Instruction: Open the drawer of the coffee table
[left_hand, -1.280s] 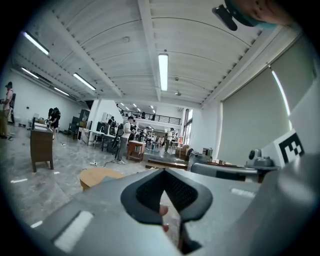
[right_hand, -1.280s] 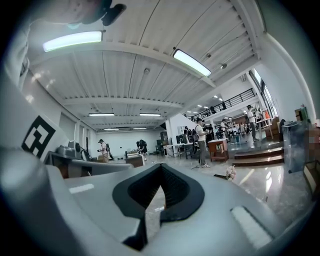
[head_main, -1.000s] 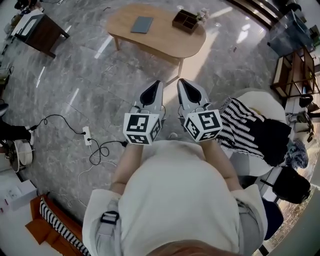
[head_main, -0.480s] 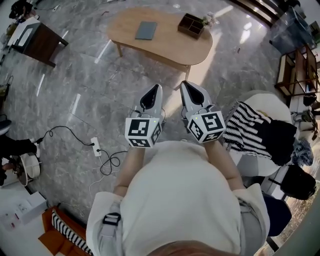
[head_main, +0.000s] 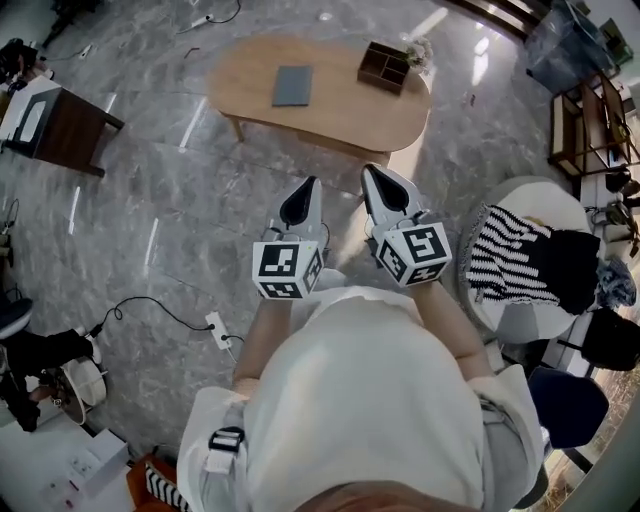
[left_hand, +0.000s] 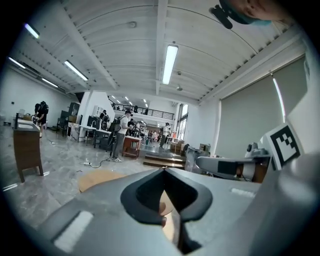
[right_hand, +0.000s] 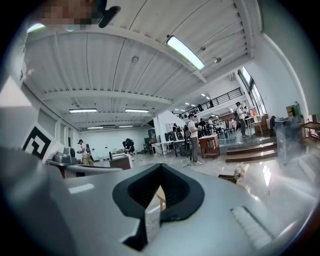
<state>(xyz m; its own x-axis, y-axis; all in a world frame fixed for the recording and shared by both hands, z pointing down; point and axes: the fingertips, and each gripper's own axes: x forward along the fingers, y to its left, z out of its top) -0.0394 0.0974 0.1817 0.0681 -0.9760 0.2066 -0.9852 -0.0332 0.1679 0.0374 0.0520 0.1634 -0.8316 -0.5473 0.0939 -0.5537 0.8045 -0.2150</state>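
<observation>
The oval wooden coffee table (head_main: 330, 110) stands on the marble floor ahead of me in the head view, with a grey book (head_main: 292, 85) and a dark wooden organiser box (head_main: 386, 67) on top. No drawer front shows from here. My left gripper (head_main: 312, 182) and right gripper (head_main: 370, 170) are held side by side at chest height, both shut and holding nothing, their tips pointing at the table's near edge and still short of it. In the left gripper view the tabletop (left_hand: 100, 179) shows just beyond the shut jaws; in the right gripper view a table leg (right_hand: 160, 197) shows through the jaw gap.
A dark side table (head_main: 55, 130) stands at the far left. A power strip with cables (head_main: 218, 327) lies on the floor to my left. A round white seat with a striped cloth (head_main: 525, 265) is at my right, shelving (head_main: 590, 130) beyond it. People stand far off in the hall.
I have walked toward the coffee table with both grippers held out; the table sits nearer and lower in the head view, and the power strip has slid back to my left.
</observation>
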